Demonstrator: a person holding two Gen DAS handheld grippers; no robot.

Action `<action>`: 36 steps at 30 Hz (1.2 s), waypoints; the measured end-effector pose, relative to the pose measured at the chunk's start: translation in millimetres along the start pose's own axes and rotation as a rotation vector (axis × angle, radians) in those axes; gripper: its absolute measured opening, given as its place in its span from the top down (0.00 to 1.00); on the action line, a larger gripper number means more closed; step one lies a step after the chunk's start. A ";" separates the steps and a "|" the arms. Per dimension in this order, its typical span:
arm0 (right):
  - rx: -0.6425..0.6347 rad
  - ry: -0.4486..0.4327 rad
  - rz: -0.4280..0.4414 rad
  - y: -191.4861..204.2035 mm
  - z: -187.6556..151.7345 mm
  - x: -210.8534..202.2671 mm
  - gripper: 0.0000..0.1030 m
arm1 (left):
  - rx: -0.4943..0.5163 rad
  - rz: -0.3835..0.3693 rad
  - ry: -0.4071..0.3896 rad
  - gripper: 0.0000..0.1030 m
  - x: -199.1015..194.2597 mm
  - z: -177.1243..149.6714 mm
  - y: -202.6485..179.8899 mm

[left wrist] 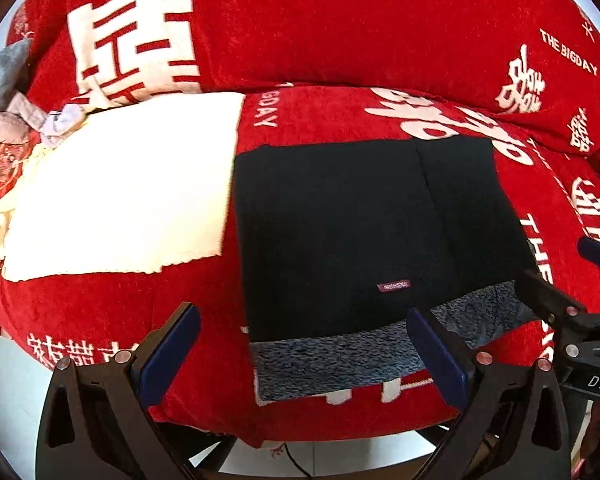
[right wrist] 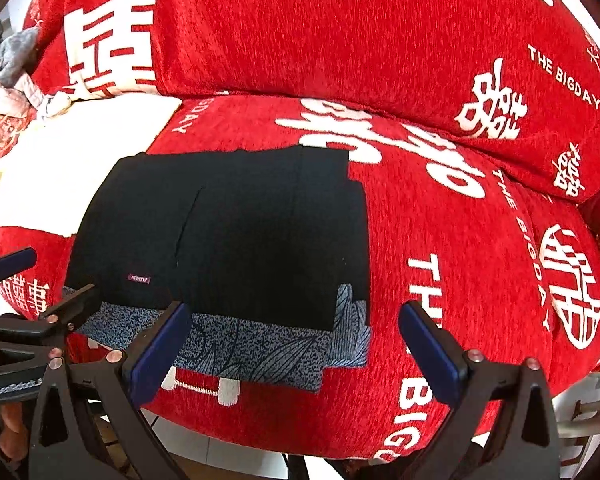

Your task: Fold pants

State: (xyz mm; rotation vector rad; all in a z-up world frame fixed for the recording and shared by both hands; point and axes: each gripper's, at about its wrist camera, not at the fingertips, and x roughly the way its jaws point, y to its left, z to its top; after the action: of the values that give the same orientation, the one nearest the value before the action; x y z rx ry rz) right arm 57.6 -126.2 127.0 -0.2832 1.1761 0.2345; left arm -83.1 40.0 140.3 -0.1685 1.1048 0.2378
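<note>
Black pants (left wrist: 360, 232) lie folded into a flat rectangle on a red cover, with a speckled grey-blue inner band (left wrist: 340, 356) showing along the near edge and a small label near it. They also show in the right wrist view (right wrist: 228, 236). My left gripper (left wrist: 304, 348) is open and empty, its jaws spread just before the near left part of the pants. My right gripper (right wrist: 296, 344) is open and empty at the near right corner. Each gripper shows at the edge of the other's view.
The red cover with white characters (right wrist: 460, 240) drapes the seat and a back cushion (left wrist: 340, 20). A folded cream-white cloth (left wrist: 120, 192) lies left of the pants. A heap of grey and pale clothes (left wrist: 8, 92) sits at the far left. Pale floor shows below.
</note>
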 end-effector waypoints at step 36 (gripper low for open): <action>-0.008 0.116 -0.031 12.8 7.0 31.5 0.00 | -0.038 -0.002 0.108 0.00 22.3 3.5 9.7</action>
State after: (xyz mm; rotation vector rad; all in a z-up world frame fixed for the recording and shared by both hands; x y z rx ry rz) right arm 71.1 -110.7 98.9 -0.3254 1.2847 0.1977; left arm -73.2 52.6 121.7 -0.2184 1.2073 0.2498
